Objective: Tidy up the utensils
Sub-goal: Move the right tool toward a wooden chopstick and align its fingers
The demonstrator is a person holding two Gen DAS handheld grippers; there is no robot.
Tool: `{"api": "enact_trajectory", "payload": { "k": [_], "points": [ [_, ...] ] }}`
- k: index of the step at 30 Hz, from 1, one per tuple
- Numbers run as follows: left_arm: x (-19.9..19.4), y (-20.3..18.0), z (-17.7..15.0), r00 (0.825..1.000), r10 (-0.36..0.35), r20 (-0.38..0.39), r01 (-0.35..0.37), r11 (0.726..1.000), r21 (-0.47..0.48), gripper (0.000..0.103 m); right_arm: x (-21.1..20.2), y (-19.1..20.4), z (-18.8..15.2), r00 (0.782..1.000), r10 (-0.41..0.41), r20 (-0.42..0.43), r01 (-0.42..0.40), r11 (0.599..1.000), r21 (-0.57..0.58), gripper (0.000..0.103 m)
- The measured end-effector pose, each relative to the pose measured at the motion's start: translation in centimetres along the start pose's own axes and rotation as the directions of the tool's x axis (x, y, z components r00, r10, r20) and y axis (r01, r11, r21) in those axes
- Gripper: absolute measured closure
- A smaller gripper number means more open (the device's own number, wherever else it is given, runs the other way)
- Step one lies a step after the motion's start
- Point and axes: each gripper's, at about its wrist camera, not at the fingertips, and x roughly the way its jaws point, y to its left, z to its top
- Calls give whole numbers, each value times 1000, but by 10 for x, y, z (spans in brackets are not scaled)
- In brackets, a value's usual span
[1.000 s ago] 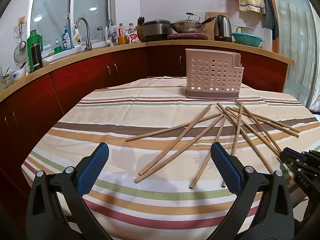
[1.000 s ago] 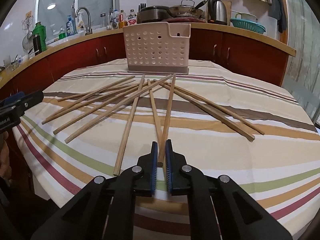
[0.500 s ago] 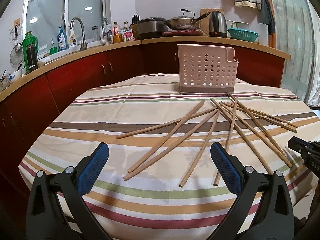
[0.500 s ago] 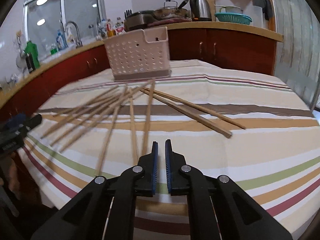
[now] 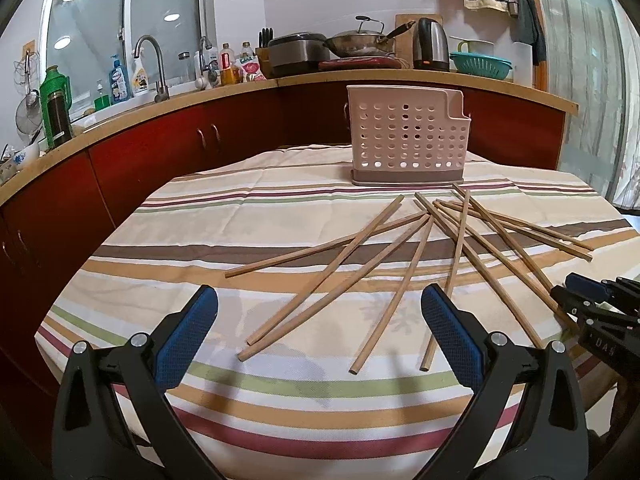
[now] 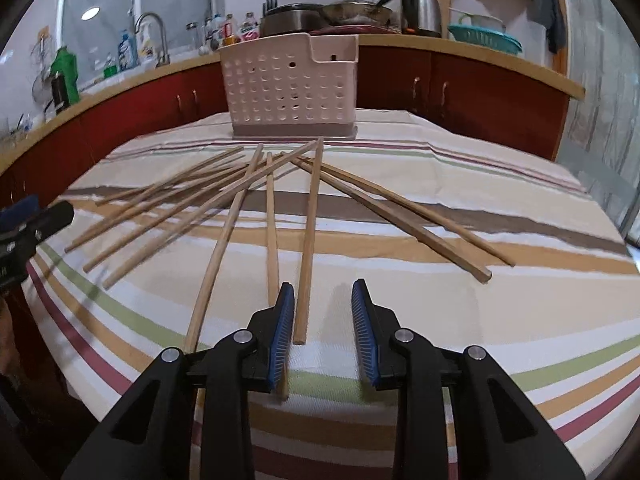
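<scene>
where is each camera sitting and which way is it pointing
Left wrist: rides on the left tool, angled down across the striped table toward the perforated utensil holder and chopsticks; its own two fingers stand wide open, and the right tool pokes in at the right edge.
Right wrist: rides on the right tool, facing the same holder, one chopstick lying between its jaws, which have just been opening; the left tool shows at the left edge.
Shared: table, holder, chopsticks, kitchen counter.
</scene>
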Motion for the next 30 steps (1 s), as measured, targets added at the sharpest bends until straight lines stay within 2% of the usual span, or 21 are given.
{"api": "enact_trajectory", "payload": {
  "k": [2, 7, 10, 12, 19, 22, 27, 29, 30],
  "points": [
    [0, -1, 0, 1000, 0, 0, 0, 1000, 3, 4, -2, -4, -2, 1000, -25, 10, 25, 1000, -4, 72],
    [1, -2, -1, 1000, 0, -6, 0, 1000, 5, 4, -7, -22, -5, 999, -32, 14, 32, 999, 35, 92],
    [3, -1, -2, 1000, -2, -14, 2, 1000, 8, 4, -9, -19, -8, 999, -14, 29, 14, 1000, -4, 92],
    [4, 0, -4, 1000, -2, -20, 2, 1000, 11, 4, -9, -23, -8, 999, -5, 31, 5, 1000, 5, 95],
    [13, 4, -8, 999, 5, -36, -3, 999, 37, 5, -9, -25, -8, 999, 10, 36, -10, 1000, -2, 96],
    [17, 10, -7, 999, 18, -34, -16, 998, 57, 11, -8, -25, -8, 999, 12, 38, -12, 1000, -3, 96],
    [29, 23, -11, 997, 9, -75, -5, 999, 51, 28, -7, -24, -7, 999, 10, 41, -9, 1000, -4, 96],
    [32, 25, -14, 996, -16, -87, 21, 998, 59, 39, -7, -23, -7, 999, 9, 41, -9, 1000, -5, 96],
    [34, 24, -14, 995, -35, -93, 41, 997, 62, 41, -7, -23, -7, 999, 8, 41, -8, 1000, -5, 96]
  ]
}}
